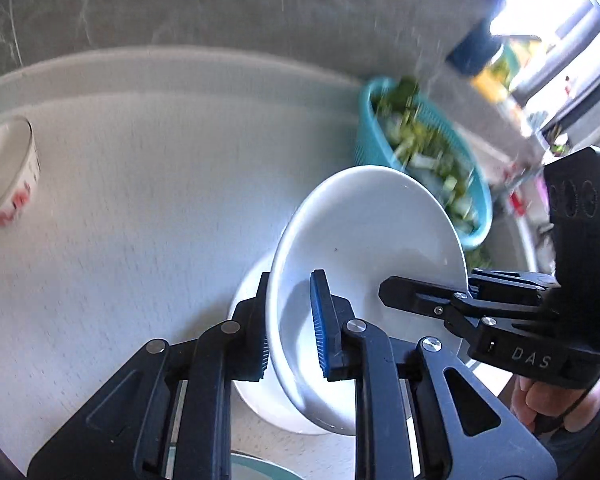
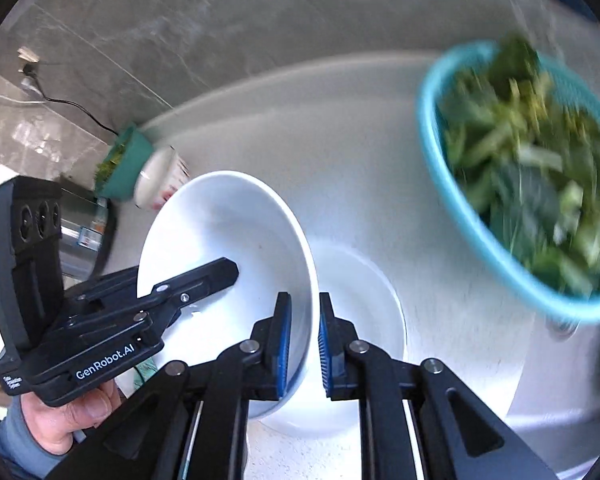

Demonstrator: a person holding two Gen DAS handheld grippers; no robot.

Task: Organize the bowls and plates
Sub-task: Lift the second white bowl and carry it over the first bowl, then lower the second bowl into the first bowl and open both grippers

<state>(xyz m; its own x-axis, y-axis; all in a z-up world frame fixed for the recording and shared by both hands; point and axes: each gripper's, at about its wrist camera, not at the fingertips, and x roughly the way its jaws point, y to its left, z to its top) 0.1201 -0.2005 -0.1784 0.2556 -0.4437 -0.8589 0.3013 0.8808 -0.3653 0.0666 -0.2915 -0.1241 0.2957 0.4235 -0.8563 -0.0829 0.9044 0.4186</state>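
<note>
The left tongs (image 1: 290, 330) and right tongs (image 2: 303, 342) each pinch the rim of one white bowl (image 1: 364, 264), held tilted above a second white bowl (image 2: 364, 320) on the worktop (image 1: 140, 220). The cup (image 1: 8, 168), far from the white bowl, is not yet sorted.

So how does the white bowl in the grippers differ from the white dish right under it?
The white bowl is tilted steeply on edge, while the white dish lies flat on the counter.
The bowl's rim is clamped by the left gripper and the right gripper; nothing grips the dish.
The bowl looks deep, the dish shallower.
Both are plain white and empty.
</note>
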